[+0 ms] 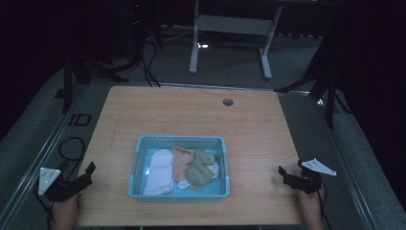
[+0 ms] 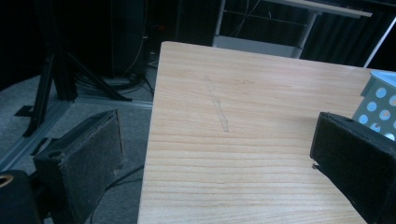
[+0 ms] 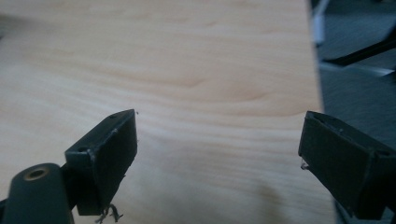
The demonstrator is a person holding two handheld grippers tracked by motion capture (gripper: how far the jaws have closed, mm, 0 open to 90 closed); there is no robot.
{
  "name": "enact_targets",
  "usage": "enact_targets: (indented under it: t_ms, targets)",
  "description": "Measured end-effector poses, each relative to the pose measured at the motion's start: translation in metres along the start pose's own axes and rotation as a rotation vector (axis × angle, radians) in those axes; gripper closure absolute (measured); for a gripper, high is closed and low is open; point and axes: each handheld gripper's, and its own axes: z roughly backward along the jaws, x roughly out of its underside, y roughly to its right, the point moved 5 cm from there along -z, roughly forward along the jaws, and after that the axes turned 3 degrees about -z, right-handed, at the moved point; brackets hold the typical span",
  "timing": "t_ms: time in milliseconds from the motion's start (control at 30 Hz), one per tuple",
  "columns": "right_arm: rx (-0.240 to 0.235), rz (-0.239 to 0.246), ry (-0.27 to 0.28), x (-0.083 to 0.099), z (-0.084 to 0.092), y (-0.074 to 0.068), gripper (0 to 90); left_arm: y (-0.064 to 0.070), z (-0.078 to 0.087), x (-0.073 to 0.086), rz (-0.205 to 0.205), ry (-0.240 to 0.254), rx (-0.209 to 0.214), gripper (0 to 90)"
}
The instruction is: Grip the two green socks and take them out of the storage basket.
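**Claws poised either side of a basket of socks**

Hands at the near edge of the table [image 1: 249, 115] hold the two tools, both empty. At the table's near left corner the left claw [image 1: 85, 173] stands with its jaws wide apart, nothing between them; its own view looks past those jaws along bare wood to a corner of the basket [image 2: 380, 100]. Near the right edge the right claw [image 1: 287, 176] is likewise spread to its fullest over bare wood [image 3: 187, 70], gripping nothing.

Between them, well apart from either, sits the light-blue perforated basket [image 1: 179, 193]. Inside lie a white sock [image 1: 159, 171] along the left side, an orange piece [image 1: 181, 162] in the middle and a green piece [image 1: 200, 168] heaped partly over it, with more white cloth beneath.

The work looks not yet begun. A sound first move, by this reading, would bring one claw down over a single loose fold near the top of the heap, closing on cloth alone and clear of the basket wall.

How many garments make up the heap, and which pieces pair, cannot be made out in the dim light. Beyond the table stand a cable-strewn floor and the legs of another desk [image 1: 230, 28].
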Motion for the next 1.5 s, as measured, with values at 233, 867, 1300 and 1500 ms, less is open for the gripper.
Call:
enact_targets:
  t_ms: [233,867,1300,1500]
  targets:
    - [-0.104,0.051,-0.028,0.001,-0.001,0.004,11.5,-0.002,0.0,0.0,0.018,0.01,0.008,2.5]
    - [-0.441,0.251,-0.129,-0.005,0.013,-0.008,13.9,-0.002,0.0,0.0,0.026,0.002,0.03,2.4]
    - [-0.462,0.321,-0.395,-0.008,0.021,-0.015,13.1,-0.002,0.0,0.0,0.024,0.0,0.033,2.4]
    - [-0.469,0.355,-0.448,-0.01,0.022,-0.019,12.6,-0.002,0.0,0.0,0.027,-0.001,0.033,2.4]
